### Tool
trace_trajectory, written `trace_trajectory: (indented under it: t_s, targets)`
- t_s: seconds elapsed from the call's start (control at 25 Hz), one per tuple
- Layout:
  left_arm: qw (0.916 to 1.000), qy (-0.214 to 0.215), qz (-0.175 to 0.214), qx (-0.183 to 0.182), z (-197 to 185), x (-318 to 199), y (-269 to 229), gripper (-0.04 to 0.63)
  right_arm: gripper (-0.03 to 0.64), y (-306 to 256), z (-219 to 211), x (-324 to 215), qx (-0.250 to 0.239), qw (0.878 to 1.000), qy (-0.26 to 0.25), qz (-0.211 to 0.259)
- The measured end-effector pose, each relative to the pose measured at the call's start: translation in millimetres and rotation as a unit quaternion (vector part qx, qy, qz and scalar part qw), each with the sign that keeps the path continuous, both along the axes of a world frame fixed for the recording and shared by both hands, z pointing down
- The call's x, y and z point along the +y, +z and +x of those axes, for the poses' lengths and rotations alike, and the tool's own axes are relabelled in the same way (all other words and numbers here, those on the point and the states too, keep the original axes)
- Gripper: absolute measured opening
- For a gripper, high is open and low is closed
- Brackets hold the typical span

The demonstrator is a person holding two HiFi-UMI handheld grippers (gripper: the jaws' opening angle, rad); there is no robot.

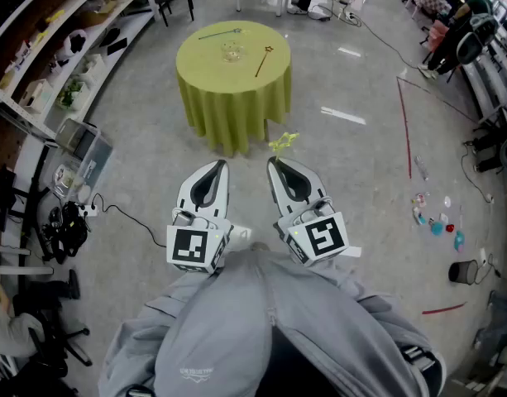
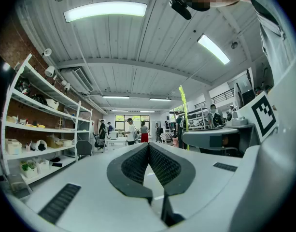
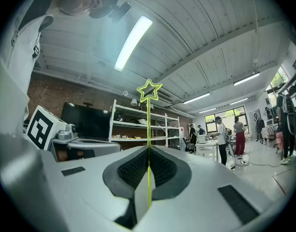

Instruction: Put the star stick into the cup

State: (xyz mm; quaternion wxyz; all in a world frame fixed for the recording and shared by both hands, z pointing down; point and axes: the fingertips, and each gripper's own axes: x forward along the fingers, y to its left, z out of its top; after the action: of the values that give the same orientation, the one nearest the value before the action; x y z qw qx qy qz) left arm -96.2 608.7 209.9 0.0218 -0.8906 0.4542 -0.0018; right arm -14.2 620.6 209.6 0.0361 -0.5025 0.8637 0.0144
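- The right gripper (image 1: 274,163) is clamped on the thin shaft of a yellow-green star stick (image 3: 148,92). The shaft runs up between the closed jaws, and the star outline stands above their tips.
- In the head view the star sits just past the right gripper's tip. It is over the floor, short of the table and well apart from the cup.
- The left gripper (image 1: 217,165) has its jaws pressed together at the tips with nothing between them.
- Both grippers are held side by side in front of the person's grey jacket (image 1: 261,329), pointing toward the table.
- A round table (image 1: 232,114) draped in a yellow-green cloth stands ahead on a grey polished floor (image 1: 361,164).
- A small clear cup (image 1: 231,53) stands near the middle of the tabletop. It looks like glass, though it is too small to be sure.
- A thin pale stick (image 1: 219,33) lies beyond the cup, and a dark stick with a gold tip (image 1: 263,61) lies just to its right.
- White shelving (image 1: 71,64) lines the left side of the room.
- On the right, red tape lines (image 1: 404,122) cross the floor, and small colourful items (image 1: 435,222) lie near a black bin (image 1: 464,271).
- The gripper views show a white ribbed ceiling with strip lights (image 2: 105,9), a brick wall, and people standing far off.
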Motion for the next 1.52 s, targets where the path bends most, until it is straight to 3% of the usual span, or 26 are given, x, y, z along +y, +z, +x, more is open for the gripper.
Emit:
trace_trajectory:
  t_s: [0.24, 0.64, 0.96, 1.52]
  targets:
    - [1.0000, -0.001, -0.001, 0.006, 8.6, -2.3, 11.7, 0.017, 0.034, 10.3, 6.1, -5.1, 0.001, 1.000, -0.008, 0.000]
    - [0.9998, -0.004, -0.020, 0.005, 8.4, -28.6, 37.3, 0.017, 0.035, 35.1, 19.2, -33.7, -0.039, 0.999, -0.005, -0.026]
    - [0.9994, 0.005, -0.032, 0.006, 15.5, -122.4, 45.1, 0.017, 0.035, 43.2, 28.0, -123.7, -0.036, 0.998, 0.004, -0.042]
    - [0.9965, 0.062, -0.056, 0.001, -12.2, -336.2, 58.5, 0.017, 0.035, 53.4, -10.1, -334.7, -0.030, 0.997, 0.040, -0.054]
